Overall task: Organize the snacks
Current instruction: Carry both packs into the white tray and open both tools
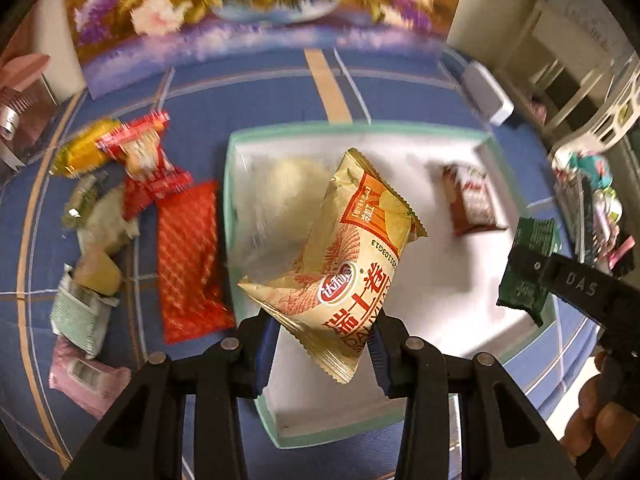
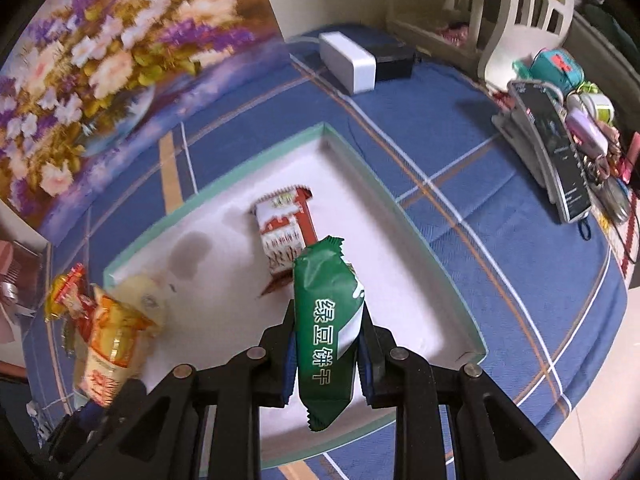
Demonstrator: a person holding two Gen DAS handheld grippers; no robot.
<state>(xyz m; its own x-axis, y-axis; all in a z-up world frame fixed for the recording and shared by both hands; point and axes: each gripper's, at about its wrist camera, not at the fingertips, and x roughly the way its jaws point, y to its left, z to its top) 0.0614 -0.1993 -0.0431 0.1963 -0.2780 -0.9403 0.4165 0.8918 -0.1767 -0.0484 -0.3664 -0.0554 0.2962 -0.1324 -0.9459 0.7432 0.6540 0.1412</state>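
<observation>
On the blue plaid tablecloth (image 1: 248, 100), at my far left, a loose heap of snack packets (image 1: 120, 216) is lying beside the tray: yellow, red, pale green and pink wrappers, with a long red packet (image 1: 188, 260) just beside the tray's left wall. I am holding the left gripper (image 1: 320, 354) above the shallow white tray with a mint-green rim (image 1: 230, 184), its blue-padded fingers (image 1: 264, 344) pinching the lower part of a gold potato-roll packet (image 1: 360, 256), which is hanging tilted over the tray's floor. Further right, a brown-and-white wafer packet (image 2: 284, 228) is lying flat inside the tray. I am keeping the right gripper (image 2: 326, 356) over the tray's near right part, its fingers clamping a dark green mung-bean biscuit packet (image 2: 326, 332) standing upright between them. Beyond, near the table's far edge, a white box (image 2: 348, 62) is sitting.
</observation>
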